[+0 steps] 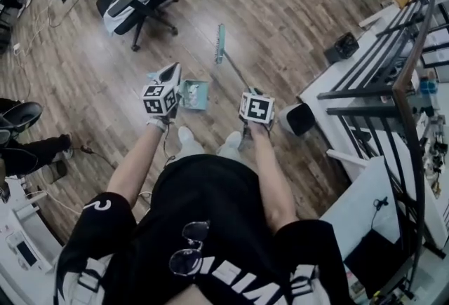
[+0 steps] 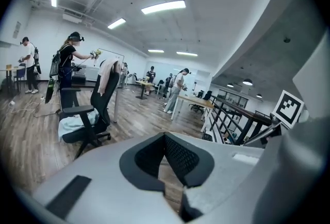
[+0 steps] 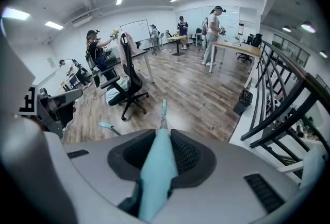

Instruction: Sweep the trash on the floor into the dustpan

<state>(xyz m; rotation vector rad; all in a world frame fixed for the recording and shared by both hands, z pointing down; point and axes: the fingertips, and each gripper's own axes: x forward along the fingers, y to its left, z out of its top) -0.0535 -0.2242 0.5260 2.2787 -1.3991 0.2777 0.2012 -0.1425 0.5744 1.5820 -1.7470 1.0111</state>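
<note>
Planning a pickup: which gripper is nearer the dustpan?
Left. The left gripper is just left of the dustpan; the right gripper, holding the broom handle, sits farther right.

The broom (image 3: 157,182) is showing teal at its grip and head, and the dustpan (image 1: 194,95) a paler teal. The left gripper (image 2: 166,156) and right gripper (image 3: 162,153) are presenting light grey bodies with black, mesh-textured pads (image 2: 190,160). Each marker cube (image 1: 160,100) is carrying black-and-white square patterns. The floor (image 1: 280,9) is displaying brown wood-grain planks. The office chair (image 1: 144,2) is appearing black.
</note>
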